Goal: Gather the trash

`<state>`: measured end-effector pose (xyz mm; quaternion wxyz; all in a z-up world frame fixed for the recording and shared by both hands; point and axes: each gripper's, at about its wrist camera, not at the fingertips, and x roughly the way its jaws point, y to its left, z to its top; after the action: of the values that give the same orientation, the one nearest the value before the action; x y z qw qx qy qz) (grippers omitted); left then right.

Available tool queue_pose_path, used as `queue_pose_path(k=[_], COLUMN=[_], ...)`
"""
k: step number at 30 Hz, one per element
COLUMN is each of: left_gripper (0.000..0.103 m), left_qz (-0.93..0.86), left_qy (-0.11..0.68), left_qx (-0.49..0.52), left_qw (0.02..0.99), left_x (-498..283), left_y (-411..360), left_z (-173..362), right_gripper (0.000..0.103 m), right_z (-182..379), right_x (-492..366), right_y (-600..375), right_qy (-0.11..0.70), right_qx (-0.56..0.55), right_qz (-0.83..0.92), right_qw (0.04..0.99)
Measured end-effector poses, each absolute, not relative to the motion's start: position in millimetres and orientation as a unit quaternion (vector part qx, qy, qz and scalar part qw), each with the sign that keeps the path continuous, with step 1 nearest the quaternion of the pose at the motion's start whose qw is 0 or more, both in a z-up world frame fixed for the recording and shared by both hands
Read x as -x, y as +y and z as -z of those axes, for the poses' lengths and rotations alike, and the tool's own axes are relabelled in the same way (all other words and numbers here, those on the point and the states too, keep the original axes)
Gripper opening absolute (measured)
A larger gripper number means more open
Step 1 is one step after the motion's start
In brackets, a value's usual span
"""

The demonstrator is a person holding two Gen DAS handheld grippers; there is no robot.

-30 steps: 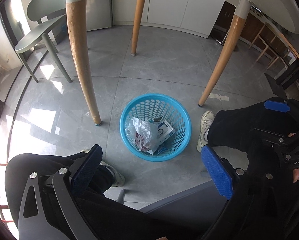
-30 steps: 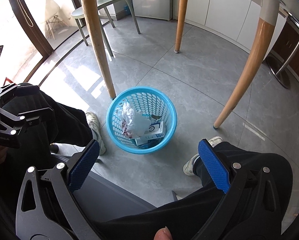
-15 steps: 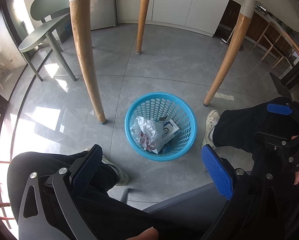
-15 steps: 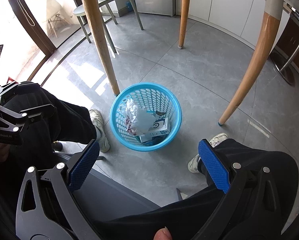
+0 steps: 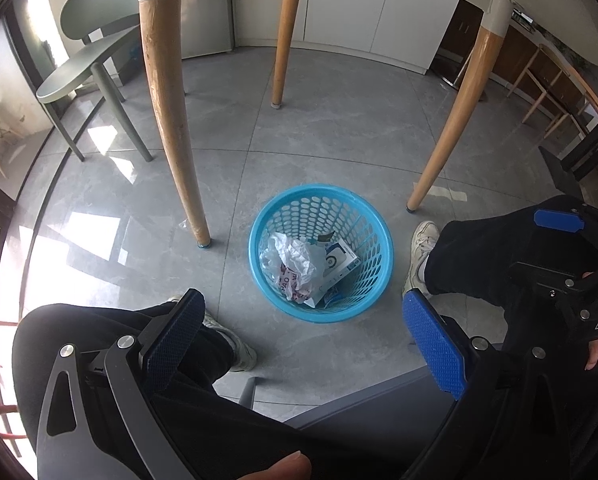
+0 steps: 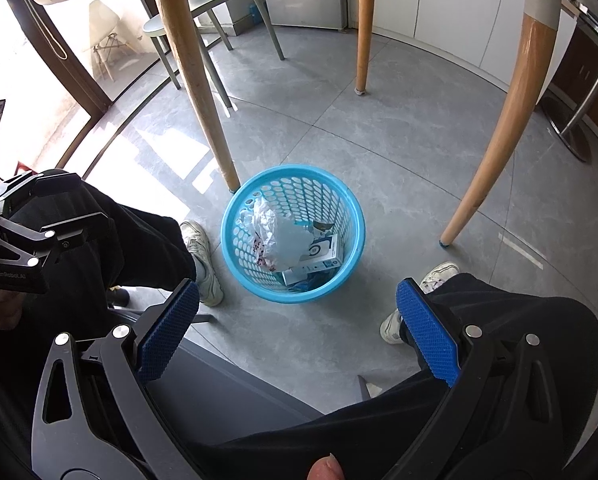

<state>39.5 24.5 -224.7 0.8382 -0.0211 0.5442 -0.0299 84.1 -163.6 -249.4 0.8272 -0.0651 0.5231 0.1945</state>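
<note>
A blue perforated plastic basket [image 5: 363, 216] stands on the grey tile floor between the person's feet; it also shows in the right wrist view [image 6: 327, 184]. Inside lie a crumpled white plastic bag [image 5: 295, 264], a white-and-blue carton [image 5: 339, 258] and other wrappers. My left gripper [image 5: 303, 344] is open and empty, held above the person's knees, short of the basket. My right gripper [image 6: 297, 336] is open and empty, also above the lap. The right gripper's body shows at the right of the left wrist view [image 5: 571, 248].
A white round table on wooden legs [image 5: 171, 120] stands over the basket, with another leg [image 5: 455, 128] at the right. A pale green chair [image 5: 87, 72] stands at the back left. White cabinets [image 5: 379, 8] line the far wall. The person's shoes [image 5: 423, 244] flank the basket.
Both cameras have tilted up and drawn back a little, so the basket sits lower and slightly to the right in view. Both grippers stay open and empty.
</note>
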Motion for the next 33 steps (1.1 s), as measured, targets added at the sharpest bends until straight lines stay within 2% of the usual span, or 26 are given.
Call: queue_pose_path(k=[33], left_gripper=[0.097], left_qz=[0.032], left_qy=[0.546], left_qx=[0.017], left_qw=[0.837], left_x=[-40.8], left_y=[21.9], left_z=[225.5], right_gripper=[0.094], right_z=[250.8], right_x=[-85.3], right_y=[-162.0], right_qy=[0.524], right_qx=[0.068], right_qz=[-0.201], right_qw=[0.825])
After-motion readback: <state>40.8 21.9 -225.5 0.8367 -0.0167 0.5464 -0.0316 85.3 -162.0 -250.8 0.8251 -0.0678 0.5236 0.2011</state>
